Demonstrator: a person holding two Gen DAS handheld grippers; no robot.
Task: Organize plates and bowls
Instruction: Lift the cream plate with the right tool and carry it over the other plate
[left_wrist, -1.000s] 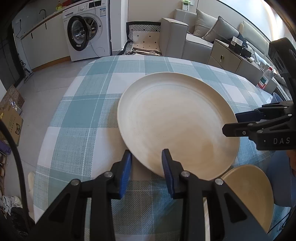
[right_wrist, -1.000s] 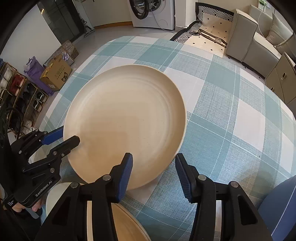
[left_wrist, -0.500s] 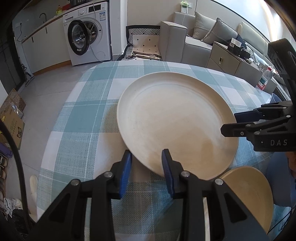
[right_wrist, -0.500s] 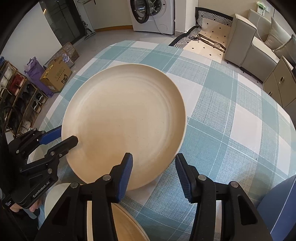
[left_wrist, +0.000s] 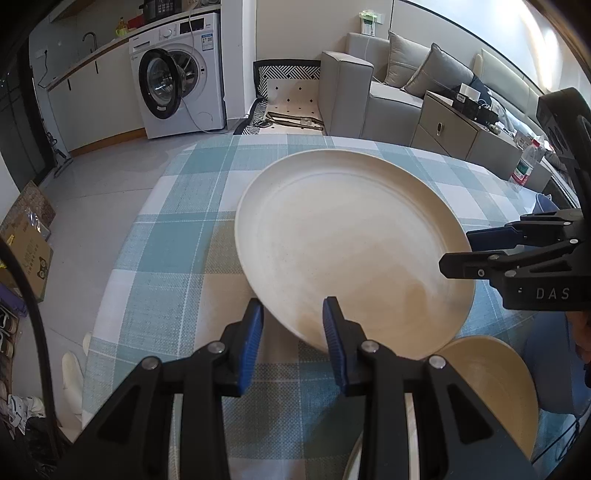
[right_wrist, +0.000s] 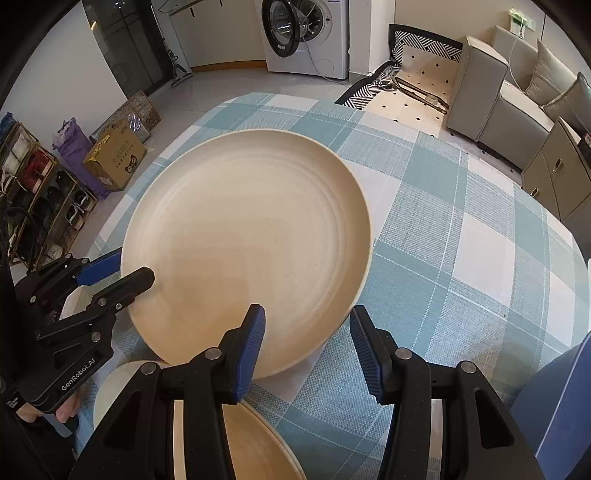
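Right now you have the large cream plate (left_wrist: 351, 243) gripped from two sides, held tilted above the checked tablecloth (left_wrist: 177, 240). Your left gripper (left_wrist: 293, 339) is almost fully closed, its blue pads (left_wrist: 252, 336) pinching the plate's near-left rim; in the right wrist view that same gripper (right_wrist: 122, 271) reaches in from the left with one finger above the rim and one below. Your right gripper (right_wrist: 306, 343) is only partly closed: its left pad (right_wrist: 253, 343) sits over the plate's near edge, while the right pad stands clear of the rim over the cloth, so whether it truly clamps the plate cannot be told. In the left wrist view it (left_wrist: 461, 249) comes in from the right at the plate's edge. A smaller cream dish (left_wrist: 491, 387) lies just beneath the plate's near edge, by your grippers
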